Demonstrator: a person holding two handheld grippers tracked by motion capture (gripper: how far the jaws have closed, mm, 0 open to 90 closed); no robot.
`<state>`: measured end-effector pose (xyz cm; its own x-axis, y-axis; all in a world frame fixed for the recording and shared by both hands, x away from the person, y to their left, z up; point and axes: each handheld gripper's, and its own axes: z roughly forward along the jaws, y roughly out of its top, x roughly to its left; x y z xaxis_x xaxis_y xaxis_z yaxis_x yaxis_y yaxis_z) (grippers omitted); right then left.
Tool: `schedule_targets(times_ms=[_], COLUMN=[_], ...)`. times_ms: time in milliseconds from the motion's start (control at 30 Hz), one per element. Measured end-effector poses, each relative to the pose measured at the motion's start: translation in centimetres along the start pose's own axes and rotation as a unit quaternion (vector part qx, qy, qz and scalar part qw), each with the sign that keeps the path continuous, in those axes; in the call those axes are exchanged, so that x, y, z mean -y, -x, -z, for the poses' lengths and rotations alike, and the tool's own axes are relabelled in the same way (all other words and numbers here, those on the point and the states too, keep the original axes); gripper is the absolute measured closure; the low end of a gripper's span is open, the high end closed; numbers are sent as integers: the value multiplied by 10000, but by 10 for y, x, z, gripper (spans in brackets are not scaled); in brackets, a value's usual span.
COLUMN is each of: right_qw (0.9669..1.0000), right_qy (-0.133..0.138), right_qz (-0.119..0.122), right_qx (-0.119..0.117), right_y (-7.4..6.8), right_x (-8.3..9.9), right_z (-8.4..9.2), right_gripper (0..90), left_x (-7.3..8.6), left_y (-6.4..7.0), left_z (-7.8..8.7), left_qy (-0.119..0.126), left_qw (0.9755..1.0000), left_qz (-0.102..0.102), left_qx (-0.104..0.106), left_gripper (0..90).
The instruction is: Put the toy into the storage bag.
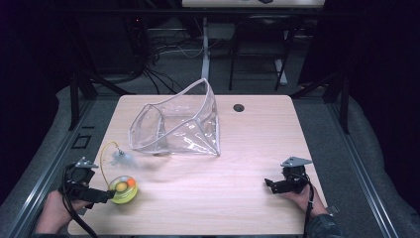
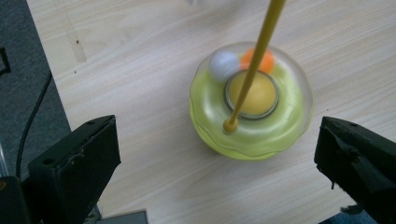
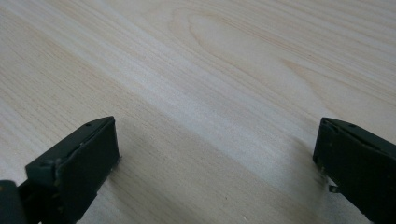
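The left gripper point(image 2: 217, 154) has its fingers spread just before the yellow toy point(image 2: 251, 102), and the right gripper point(image 3: 217, 158) has its fingers spread over bare bench point(image 3: 210, 70).

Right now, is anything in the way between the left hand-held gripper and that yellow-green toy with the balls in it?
Nothing visible blocks it. The left hand-held gripper is open, with the yellow-green toy on bare table just ahead of its jaws. The toy's own yellow wand rises from its centre, leaning away.

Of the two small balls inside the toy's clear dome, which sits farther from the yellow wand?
The white ball: it lies clear of the yellow wand, while the orange ball is crossed by it.
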<state>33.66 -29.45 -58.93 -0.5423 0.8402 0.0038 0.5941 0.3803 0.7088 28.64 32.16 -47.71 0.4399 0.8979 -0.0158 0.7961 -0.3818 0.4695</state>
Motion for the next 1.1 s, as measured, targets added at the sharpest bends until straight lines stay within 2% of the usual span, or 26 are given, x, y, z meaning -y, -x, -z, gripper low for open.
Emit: schedule_targets(times_ms=[167,400,500,533,567,633,667,767,800,833,867,900,1100], right_qw=[10000,10000,10000,10000,10000,10000,10000,10000,10000,10000,10000,10000,10000], right_qy=[-9,-15,-6,-6,-7,-5,-5,-13,-8,-6,-7,-7,-11], right_qz=[-3,-33,-42,-42,-40,-42,-41,-45,-40,-42,-41,-41,-43], right_qx=[9,24,20,20,20,20,20,20,20,19,20,20,18], right_y=[0,-1,-1,-1,-1,-1,-1,-1,-1,-1,-1,-1,-1], right_x=[0,0,0,0,0,0,0,0,0,0,0,0,1], right_z=[0,1,1,1,1,1,1,1,1,1,1,1,1], right_gripper=[0,0,0,0,0,0,0,0,0,0,0,0,0], left_x=[-12,-31,-41,-41,-46,-48,-53,-59,-61,-64,-66,-69,-73], left_y=[-3,-3,-1,-1,0,0,1,2,2,3,3,4,3], left_z=[7,18,28,28,33,35,40,45,46,48,49,50,51], left_qy=[12,-69,-118,-118,-151,-164,-186,-225,-249,-284,-277,-315,-504], left_qw=[10000,9996,9989,9989,9982,9980,9973,9966,9963,9961,9959,9954,9942], left_qz=[-27,-241,-462,-462,-567,-601,-703,-789,-821,-840,-862,-902,-949], left_qx=[57,124,-47,-47,-106,-126,-107,-42,-7,-6,-25,-7,31], left_gripper=[4,10,38,52,77,130,144,176,216,300,300,391,512])
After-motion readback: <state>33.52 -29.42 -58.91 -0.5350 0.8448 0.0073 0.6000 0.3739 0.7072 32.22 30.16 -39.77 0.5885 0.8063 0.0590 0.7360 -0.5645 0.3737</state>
